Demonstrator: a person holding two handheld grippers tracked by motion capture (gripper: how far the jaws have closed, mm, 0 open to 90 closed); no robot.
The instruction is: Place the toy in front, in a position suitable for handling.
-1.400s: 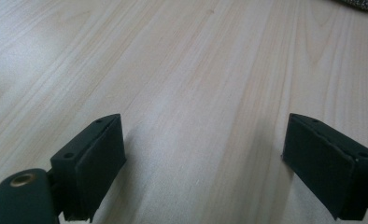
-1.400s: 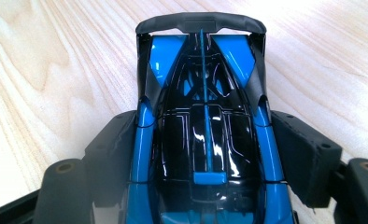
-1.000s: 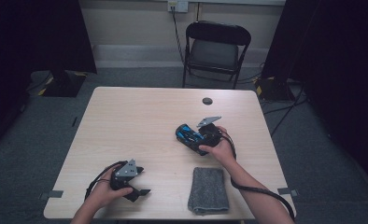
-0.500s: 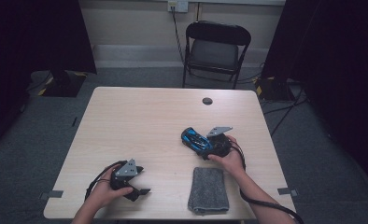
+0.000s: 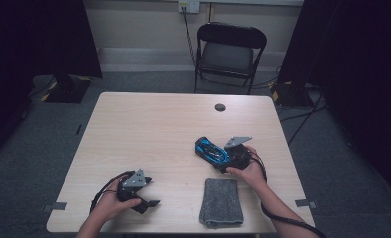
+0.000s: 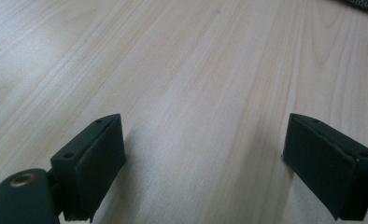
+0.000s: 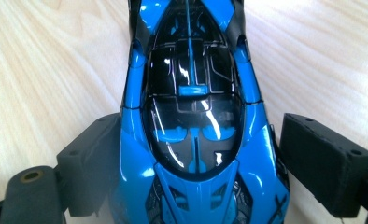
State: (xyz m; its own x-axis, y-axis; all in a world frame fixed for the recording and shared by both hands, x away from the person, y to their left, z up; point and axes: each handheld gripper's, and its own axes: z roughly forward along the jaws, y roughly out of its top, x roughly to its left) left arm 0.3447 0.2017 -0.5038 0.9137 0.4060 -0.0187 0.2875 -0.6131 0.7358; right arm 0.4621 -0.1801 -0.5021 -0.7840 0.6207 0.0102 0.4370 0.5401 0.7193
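Right gripper jaws closed on blue toy race car, left gripper jaws wide over bare table, grey cloth between them.

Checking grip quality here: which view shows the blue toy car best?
The right gripper view: the blue toy car sits close up between the right gripper's jaws, roof detail sharp. The high view shows it small beside the hand.

From here no writing can be read anywhere. The car carries only blue and black patterning, no letters or numbers.
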